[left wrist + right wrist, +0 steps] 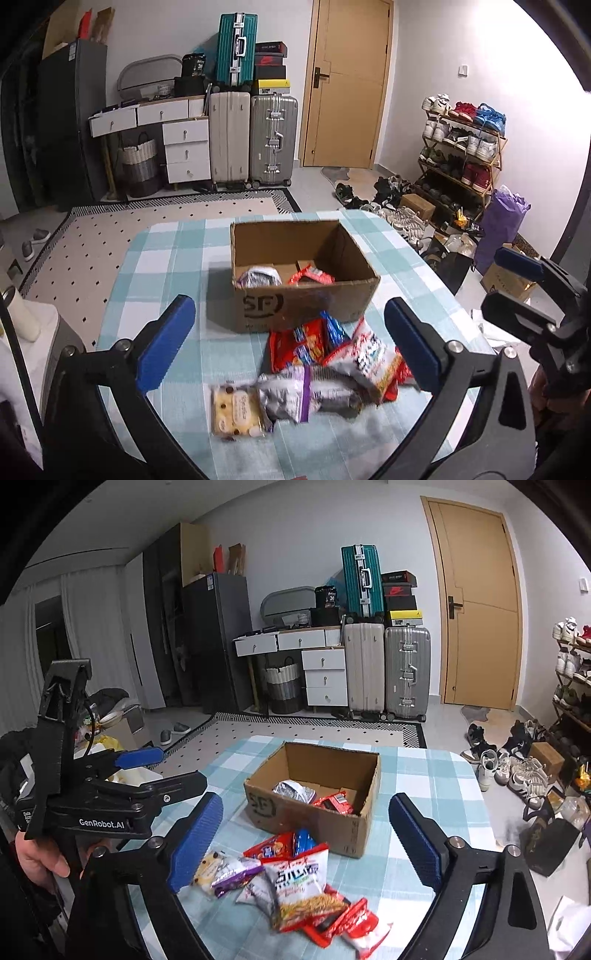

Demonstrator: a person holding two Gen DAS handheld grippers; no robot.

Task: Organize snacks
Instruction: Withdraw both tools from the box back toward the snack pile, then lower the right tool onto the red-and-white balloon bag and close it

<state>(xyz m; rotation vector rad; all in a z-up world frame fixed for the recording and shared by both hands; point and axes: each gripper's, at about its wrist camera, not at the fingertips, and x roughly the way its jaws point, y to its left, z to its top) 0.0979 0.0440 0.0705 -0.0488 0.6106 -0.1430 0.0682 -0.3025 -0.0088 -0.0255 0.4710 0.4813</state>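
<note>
Two black grippers with blue pads hover above a table covered in a teal-and-white checked cloth (173, 258), both with jaws spread wide and nothing between them. The left gripper (290, 343) and the right gripper (306, 834) each look down on a loose heap of snack packets (295, 882) (red, silver, purple and white wrappers) lying on the near part of the cloth. Just beyond the heap stands an open brown cardboard box (306, 302), holding a silver packet (258, 277) and a red packet (310, 275). Suitcases and a wooden door line the far wall.
</note>
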